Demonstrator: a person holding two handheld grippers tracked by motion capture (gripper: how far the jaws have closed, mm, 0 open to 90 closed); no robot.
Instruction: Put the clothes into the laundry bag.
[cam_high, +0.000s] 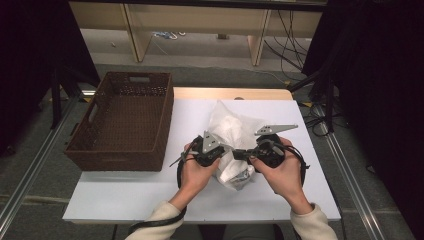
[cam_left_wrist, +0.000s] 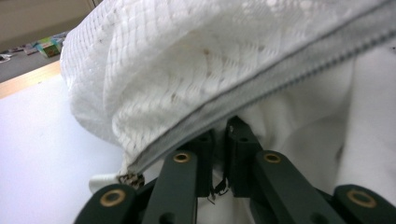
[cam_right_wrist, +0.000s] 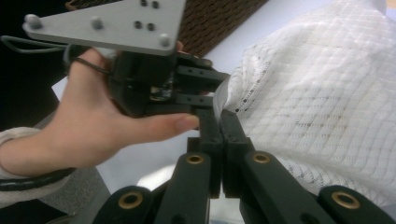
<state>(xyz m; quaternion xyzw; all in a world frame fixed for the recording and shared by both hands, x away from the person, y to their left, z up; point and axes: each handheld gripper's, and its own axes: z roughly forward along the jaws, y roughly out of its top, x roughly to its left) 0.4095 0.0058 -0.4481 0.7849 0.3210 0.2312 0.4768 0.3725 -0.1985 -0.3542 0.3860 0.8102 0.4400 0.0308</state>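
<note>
A white mesh laundry bag (cam_high: 229, 125) lies crumpled in the middle of the white table (cam_high: 125, 195). Both hands hold their grippers at its near end, tips almost touching. My left gripper (cam_high: 220, 156) is shut on the bag's edge just under the grey zipper (cam_left_wrist: 280, 79); the zipper pull (cam_left_wrist: 127, 179) hangs beside its jaws. The left gripper (cam_left_wrist: 219, 136) has fabric (cam_left_wrist: 187, 60) bulging above it. My right gripper (cam_high: 239, 154) is shut on the mesh edge (cam_right_wrist: 317, 93) right next to the left gripper's jaws (cam_right_wrist: 205, 86). The right gripper (cam_right_wrist: 219, 122) has its jaws pressed together.
A brown wicker basket (cam_high: 120, 161) stands at the table's left side, partly over the edge, with nothing in it. Wooden shelving and cables lie on the floor beyond the far edge. Bare white tabletop shows in front of the hands and right of the bag.
</note>
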